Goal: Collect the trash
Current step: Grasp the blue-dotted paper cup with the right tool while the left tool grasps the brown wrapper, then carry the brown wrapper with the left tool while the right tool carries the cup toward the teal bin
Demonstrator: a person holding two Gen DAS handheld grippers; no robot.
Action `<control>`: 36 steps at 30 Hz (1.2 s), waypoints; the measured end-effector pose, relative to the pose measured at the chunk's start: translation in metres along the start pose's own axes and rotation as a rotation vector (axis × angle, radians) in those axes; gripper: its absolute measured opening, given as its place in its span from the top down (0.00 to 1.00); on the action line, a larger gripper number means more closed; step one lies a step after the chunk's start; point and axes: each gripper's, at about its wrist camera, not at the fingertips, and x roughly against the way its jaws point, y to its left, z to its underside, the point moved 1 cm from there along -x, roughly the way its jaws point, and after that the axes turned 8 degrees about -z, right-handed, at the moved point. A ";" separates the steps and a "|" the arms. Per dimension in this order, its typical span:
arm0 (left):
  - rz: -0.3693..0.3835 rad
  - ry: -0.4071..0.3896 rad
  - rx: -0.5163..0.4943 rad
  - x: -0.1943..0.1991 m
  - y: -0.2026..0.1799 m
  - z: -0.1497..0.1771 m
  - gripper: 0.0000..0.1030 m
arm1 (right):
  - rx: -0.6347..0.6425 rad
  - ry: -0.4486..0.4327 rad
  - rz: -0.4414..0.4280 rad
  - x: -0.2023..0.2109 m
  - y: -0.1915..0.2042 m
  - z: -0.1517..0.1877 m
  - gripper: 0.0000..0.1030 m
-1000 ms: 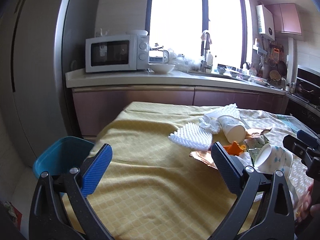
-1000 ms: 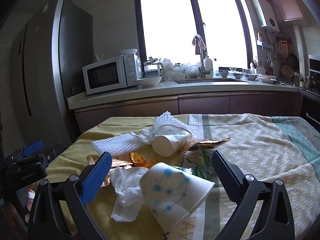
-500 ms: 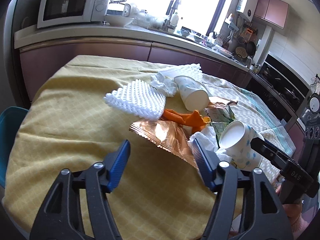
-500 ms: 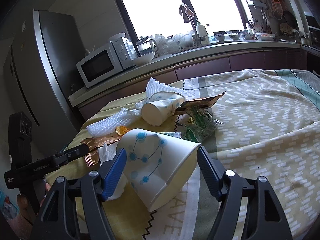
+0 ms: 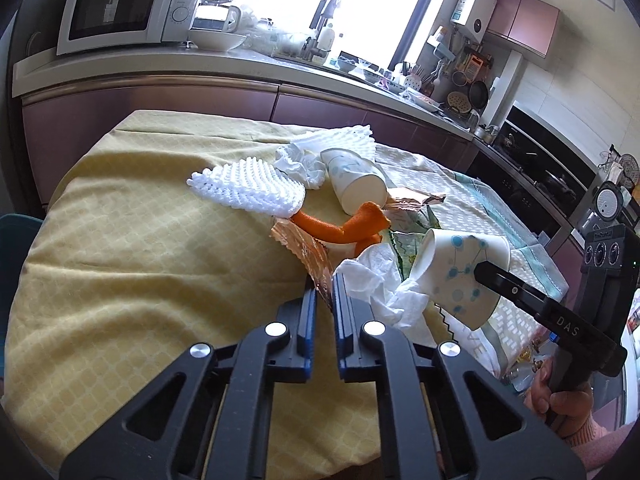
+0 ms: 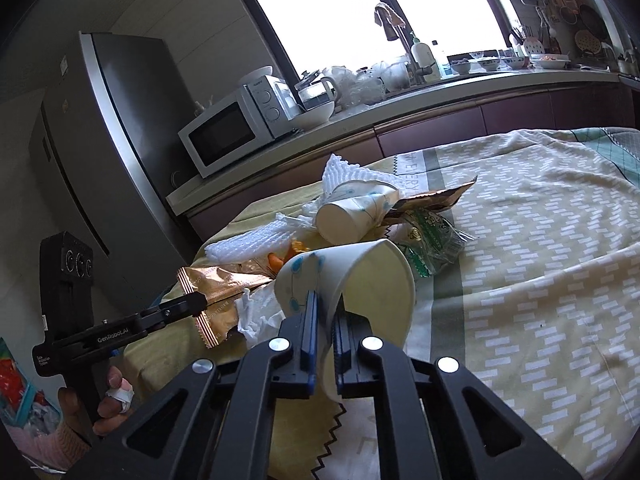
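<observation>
A pile of trash lies on the cloth-covered table (image 5: 140,272). My left gripper (image 5: 323,280) is closing, its pads pinching the near edge of a copper foil wrapper (image 5: 304,246); in the right wrist view its tip (image 6: 200,300) grips that wrapper (image 6: 216,284). My right gripper (image 6: 326,300) is closing on the wall of a tipped paper cup with blue dots (image 6: 360,276), pads pressing the rim flat. A second cup (image 5: 356,184), white foam netting (image 5: 248,188), orange peel (image 5: 340,228), a crumpled tissue (image 5: 372,276) and a green wrapper (image 6: 432,240) lie around them.
A blue bin (image 5: 16,248) shows at the table's left edge. Behind the table runs a kitchen counter with a microwave (image 5: 128,4); a tall fridge (image 6: 100,140) stands to the left. A person's hand (image 5: 556,392) holds the right gripper's handle.
Both grippers tilted down toward the pile and went from wide open to shut, the left on the copper wrapper's edge, the right on the dotted cup's wall.
</observation>
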 end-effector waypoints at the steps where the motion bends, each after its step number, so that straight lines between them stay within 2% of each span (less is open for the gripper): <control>1: 0.007 -0.008 -0.002 0.005 0.001 0.000 0.94 | 0.017 -0.001 -0.003 0.001 0.005 -0.001 0.97; 2: 0.011 -0.015 -0.005 0.011 0.002 0.000 0.97 | 0.033 -0.002 -0.008 0.002 0.010 -0.003 0.98; 10: 0.019 -0.098 -0.002 0.074 0.028 0.007 0.97 | 0.149 -0.013 -0.080 0.001 0.054 -0.017 0.98; 18: -0.041 -0.167 0.077 0.125 0.075 0.016 0.97 | 0.213 0.012 -0.208 -0.021 0.097 -0.029 0.98; 21: -0.094 -0.173 0.088 0.139 0.091 0.020 0.97 | 0.242 0.039 -0.245 -0.036 0.113 -0.028 0.98; 25: -0.088 -0.162 0.085 0.148 0.104 0.027 0.97 | 0.244 0.085 -0.288 -0.057 0.125 -0.026 0.98; 27: -0.114 -0.169 0.063 0.152 0.105 0.029 0.97 | 0.250 0.103 -0.295 -0.069 0.131 -0.025 0.98; 30: -0.115 -0.180 0.057 0.159 0.109 0.032 0.97 | 0.258 0.125 -0.290 -0.087 0.135 -0.024 0.98; 36: -0.129 -0.183 0.055 0.174 0.118 0.040 0.97 | 0.230 0.185 -0.236 -0.129 0.128 -0.024 0.98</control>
